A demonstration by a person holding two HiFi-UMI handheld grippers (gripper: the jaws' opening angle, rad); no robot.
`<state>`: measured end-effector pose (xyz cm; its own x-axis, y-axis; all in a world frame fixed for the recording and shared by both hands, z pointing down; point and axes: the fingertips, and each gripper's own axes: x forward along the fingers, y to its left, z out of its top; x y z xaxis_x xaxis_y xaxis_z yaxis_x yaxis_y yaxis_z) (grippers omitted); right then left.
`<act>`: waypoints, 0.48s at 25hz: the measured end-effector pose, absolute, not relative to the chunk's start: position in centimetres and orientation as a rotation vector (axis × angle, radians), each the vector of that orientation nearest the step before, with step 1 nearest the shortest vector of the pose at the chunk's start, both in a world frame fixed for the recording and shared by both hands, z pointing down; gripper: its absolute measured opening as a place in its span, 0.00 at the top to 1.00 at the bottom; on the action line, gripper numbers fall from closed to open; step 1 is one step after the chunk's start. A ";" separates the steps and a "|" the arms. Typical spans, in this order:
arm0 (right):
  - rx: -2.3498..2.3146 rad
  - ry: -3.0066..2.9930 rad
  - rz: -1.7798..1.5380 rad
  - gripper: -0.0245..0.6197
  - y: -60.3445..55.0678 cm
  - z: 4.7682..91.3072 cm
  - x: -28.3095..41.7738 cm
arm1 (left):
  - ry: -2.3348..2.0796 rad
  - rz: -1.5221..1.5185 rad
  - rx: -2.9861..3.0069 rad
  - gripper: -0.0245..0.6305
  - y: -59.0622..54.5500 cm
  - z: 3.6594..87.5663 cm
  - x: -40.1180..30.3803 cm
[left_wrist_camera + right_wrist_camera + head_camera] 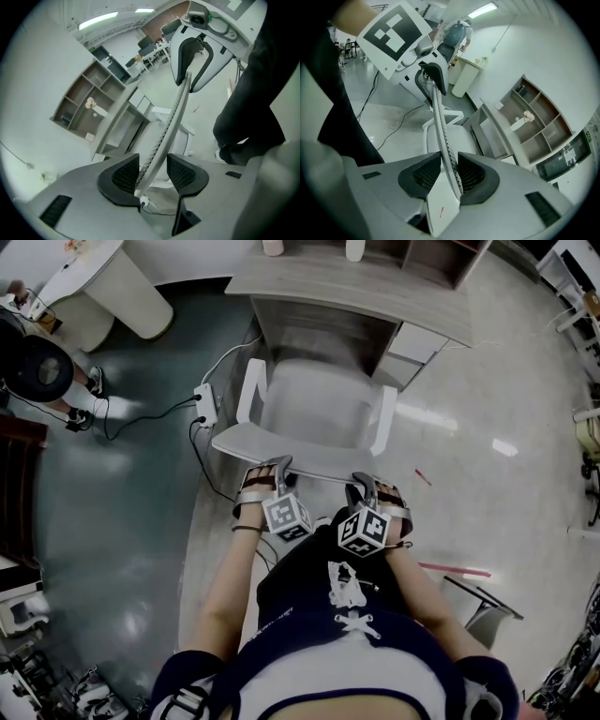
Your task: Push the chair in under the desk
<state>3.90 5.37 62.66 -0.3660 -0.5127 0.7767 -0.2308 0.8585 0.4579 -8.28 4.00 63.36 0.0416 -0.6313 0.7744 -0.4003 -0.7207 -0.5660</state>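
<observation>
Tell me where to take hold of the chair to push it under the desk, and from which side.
Take the backrest by its top edge, from behind and above: it is thin, fits between jaws, and faces away from the desk. A hold near each corner should keep the chair straight.

Top: dark, short sleeves, white lacing print down my front.
Left gripper: grey shell, black ribbed pads, black-and-white marker cube.
Right gripper: same build as my left.
Straps: dark bands, one set per gripper.

Overhead plus close views, shared chair
</observation>
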 end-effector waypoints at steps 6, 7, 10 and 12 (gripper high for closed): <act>0.547 -1.936 -0.333 0.80 2.0 62.6 4.2 | 1.061 -1.747 -2.139 0.68 0.9 63.6 -7.9; 0.544 -1.933 -0.337 0.80 1.5 62.5 4.2 | 1.059 -1.754 -2.143 0.68 0.5 63.6 -7.9; 0.541 -1.924 -0.343 0.80 -0.1 62.5 4.2 | 1.059 -1.776 -2.151 0.68 -1.0 63.2 -7.9; 0.538 -1.917 -0.344 0.80 -1.2 62.5 4.1 | 1.067 -1.780 -2.160 0.68 -2.1 63.2 -8.0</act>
<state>4.14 -1.23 62.51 -0.3329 -0.5155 0.7896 -0.2091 0.8569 0.4712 -7.97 -2.06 63.17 0.0453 -0.5978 0.8003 -0.4242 -0.7369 -0.5264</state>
